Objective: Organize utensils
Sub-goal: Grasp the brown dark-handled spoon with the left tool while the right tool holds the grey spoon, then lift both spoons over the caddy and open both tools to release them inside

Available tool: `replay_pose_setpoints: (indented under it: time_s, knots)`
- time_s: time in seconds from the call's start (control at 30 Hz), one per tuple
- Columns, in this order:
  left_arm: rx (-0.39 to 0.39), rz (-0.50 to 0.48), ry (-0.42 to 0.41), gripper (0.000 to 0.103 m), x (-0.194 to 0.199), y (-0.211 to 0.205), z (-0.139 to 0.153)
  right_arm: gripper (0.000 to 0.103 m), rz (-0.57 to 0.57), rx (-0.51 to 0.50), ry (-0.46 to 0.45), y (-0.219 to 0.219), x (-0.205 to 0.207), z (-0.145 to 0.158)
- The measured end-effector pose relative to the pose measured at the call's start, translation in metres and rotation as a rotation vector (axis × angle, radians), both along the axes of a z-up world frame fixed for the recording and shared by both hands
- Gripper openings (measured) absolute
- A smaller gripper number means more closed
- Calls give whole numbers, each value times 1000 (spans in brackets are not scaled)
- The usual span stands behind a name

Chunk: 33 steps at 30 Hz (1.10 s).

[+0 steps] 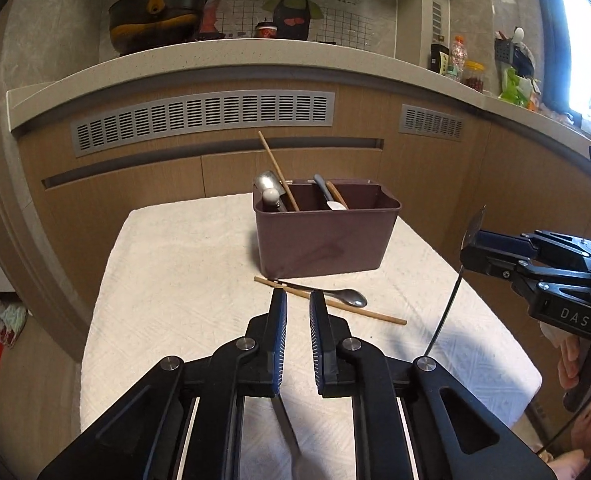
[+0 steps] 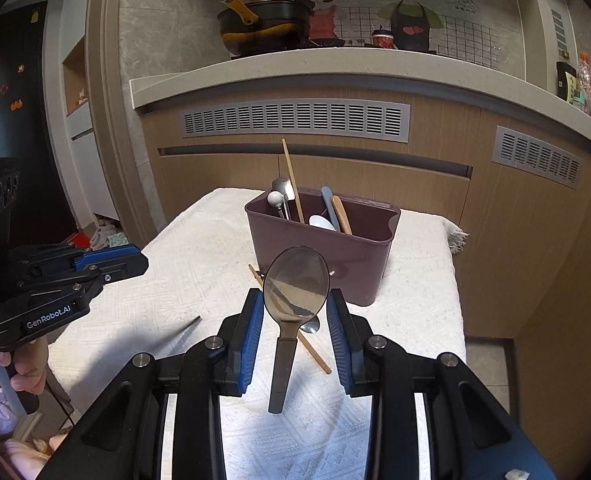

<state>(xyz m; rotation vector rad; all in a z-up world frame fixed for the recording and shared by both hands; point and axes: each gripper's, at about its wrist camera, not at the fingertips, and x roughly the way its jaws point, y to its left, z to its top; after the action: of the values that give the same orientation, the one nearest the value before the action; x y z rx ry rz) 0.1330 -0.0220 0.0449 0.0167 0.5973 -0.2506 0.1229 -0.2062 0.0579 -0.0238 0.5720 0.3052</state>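
Observation:
A brown-purple utensil bin [image 1: 323,236] stands on the white-towelled table [image 1: 183,280]; it also shows in the right wrist view [image 2: 327,256]. It holds spoons, a chopstick and spatula handles. A chopstick [image 1: 331,302] and a small metal spoon [image 1: 345,297] lie in front of it. My left gripper [image 1: 297,300] is just before them, its jaws slightly apart, with a metal utensil [image 1: 287,428] hanging below its left finger. A large metal spoon [image 2: 295,284] stands bowl-up between the fingers of my right gripper [image 2: 295,308], whose pads do not touch it. The right gripper also shows in the left wrist view [image 1: 475,248].
A kitchen counter [image 1: 231,60] with a black pot [image 1: 155,20] runs behind the table, wooden cabinets below it. Bottles and jars [image 1: 459,64] stand at the right. A black fridge [image 2: 11,120] is at the far left. The table's edges fall off left and right.

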Motion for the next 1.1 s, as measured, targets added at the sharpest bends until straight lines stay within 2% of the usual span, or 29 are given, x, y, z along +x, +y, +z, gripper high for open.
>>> replay_pose_setpoints:
  time_s: [0.17, 0.27, 0.37, 0.43, 0.5, 0.57, 0.63, 0.7, 0.73, 0.8, 0.87, 1.0, 1.1]
  knots:
    - [-17, -7, 31, 12, 3, 8, -1, 30, 1, -12, 7, 2, 0, 0]
    - [20, -25, 76, 13, 4, 10, -7, 30, -1, -24, 16, 1, 0, -2]
    - [48, -28, 204, 19, 7, 12, -31, 30, -7, -21, 24, -2, -1, -5]
    - [25, -33, 334, 35, 12, 13, -57, 30, -13, -12, 33, -5, 0, -7]
    - [33, -31, 425, 35, 15, 9, -79, 30, -15, -5, 46, -6, 1, -9]
    - [80, -36, 506, 35, 21, 1, -99, 30, -14, -7, 50, -6, 1, -9]
    - [133, -42, 540, 35, 26, -7, -110, 30, -13, -17, 44, -6, 0, -8]
    - [194, -62, 519, 34, 30, -16, -111, 30, -11, -22, 37, -4, -1, -7]
    - [211, -74, 513, 29, 32, -19, -111, 30, -11, -23, 33, -4, -1, -6]
    - [208, -91, 497, 17, 36, -22, -110, 30, -9, -21, 27, -3, -1, -5]
    - [202, -76, 457, 13, 37, -23, -107, 30, -10, -18, 24, -3, -2, -4]
    - [74, -55, 356, 12, 28, -14, -87, 30, -7, -17, 17, -4, -4, -2]
    - [10, -32, 271, 12, 22, -6, -63, 30, -9, -8, 18, -6, -3, 0]
